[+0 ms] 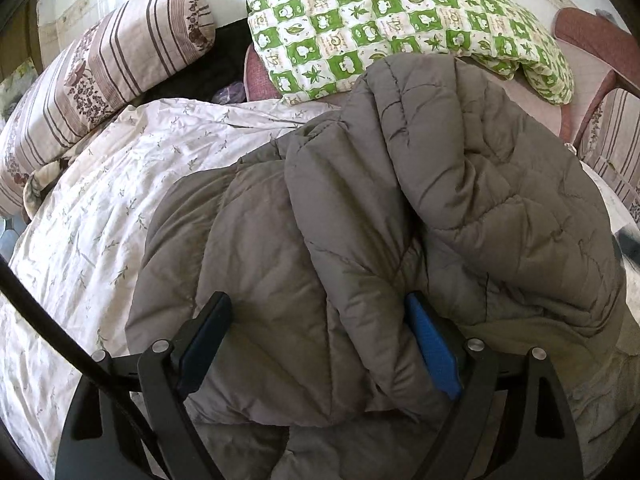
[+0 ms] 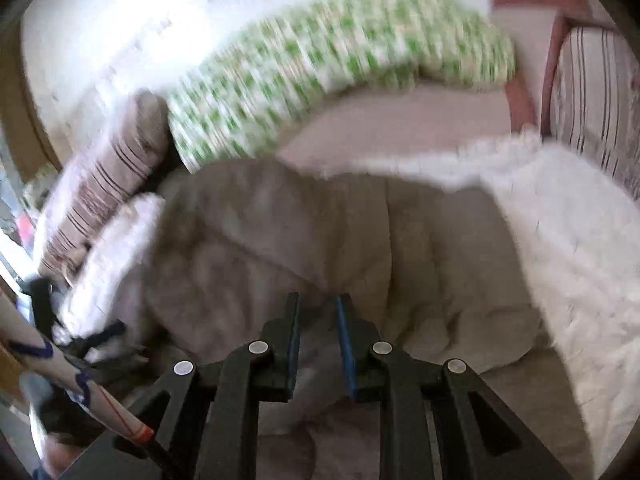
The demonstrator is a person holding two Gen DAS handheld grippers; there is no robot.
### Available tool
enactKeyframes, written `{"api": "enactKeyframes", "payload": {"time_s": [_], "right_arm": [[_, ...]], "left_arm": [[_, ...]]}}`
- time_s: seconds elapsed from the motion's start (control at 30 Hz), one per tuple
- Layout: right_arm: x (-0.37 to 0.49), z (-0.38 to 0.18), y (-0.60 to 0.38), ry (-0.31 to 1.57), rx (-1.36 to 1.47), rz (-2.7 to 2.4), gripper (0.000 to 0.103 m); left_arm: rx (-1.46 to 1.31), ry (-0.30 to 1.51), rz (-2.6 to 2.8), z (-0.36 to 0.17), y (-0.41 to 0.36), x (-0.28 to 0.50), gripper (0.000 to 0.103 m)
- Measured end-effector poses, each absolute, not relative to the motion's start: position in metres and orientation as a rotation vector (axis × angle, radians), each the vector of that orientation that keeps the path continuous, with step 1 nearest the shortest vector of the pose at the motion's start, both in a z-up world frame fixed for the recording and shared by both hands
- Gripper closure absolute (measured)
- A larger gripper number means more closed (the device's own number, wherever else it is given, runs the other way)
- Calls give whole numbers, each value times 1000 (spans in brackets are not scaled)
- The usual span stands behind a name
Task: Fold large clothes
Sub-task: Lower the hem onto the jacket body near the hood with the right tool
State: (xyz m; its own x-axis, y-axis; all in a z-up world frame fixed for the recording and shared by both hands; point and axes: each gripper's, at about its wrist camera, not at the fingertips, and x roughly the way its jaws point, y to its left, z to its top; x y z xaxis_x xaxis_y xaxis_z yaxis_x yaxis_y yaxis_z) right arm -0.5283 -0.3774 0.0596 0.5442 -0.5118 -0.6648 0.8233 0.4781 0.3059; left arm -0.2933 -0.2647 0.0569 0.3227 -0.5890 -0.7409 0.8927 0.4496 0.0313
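Left gripper (image 1: 320, 332): jaws spread wide, straddling a thick fold of the grey quilted jacket (image 1: 400, 208), pads beside the fabric but not pinching it. Right gripper (image 2: 318, 336): jaws narrowed to a slim gap over the same jacket (image 2: 320, 232); whether cloth sits caught between them cannot be told through the blur. Jacket heaped and part-doubled on the white floral bedsheet (image 1: 92, 216), green checked pillow (image 1: 380, 20) and striped bolster (image 1: 100, 68) beyond. Probably mid-fold, one layer already thrown over. Next: closing the left jaws on the ridge, then pulling it flat. Both grippers angled downward, low over the bed.
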Motion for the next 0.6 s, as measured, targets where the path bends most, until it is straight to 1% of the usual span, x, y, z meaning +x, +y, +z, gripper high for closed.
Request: {"api": "enactKeyframes", "payload": {"time_s": [0.13,0.27,0.43,0.6], "right_arm": [[-517,20,-396,634,712,-833,86],[-519,15,-405,628,773,-812,86],[-520,40,-392,623,720,-826,85],[-522,69,-375,539,646,-813,85]], "left_arm": [[496,719,-1020,55,-265,-295,14],[508,692,-1015,55,-265,-299,14],[484,652,-1021,63,-255,-300,14],[463,568,-1028,80,-244,-307,14]]}}
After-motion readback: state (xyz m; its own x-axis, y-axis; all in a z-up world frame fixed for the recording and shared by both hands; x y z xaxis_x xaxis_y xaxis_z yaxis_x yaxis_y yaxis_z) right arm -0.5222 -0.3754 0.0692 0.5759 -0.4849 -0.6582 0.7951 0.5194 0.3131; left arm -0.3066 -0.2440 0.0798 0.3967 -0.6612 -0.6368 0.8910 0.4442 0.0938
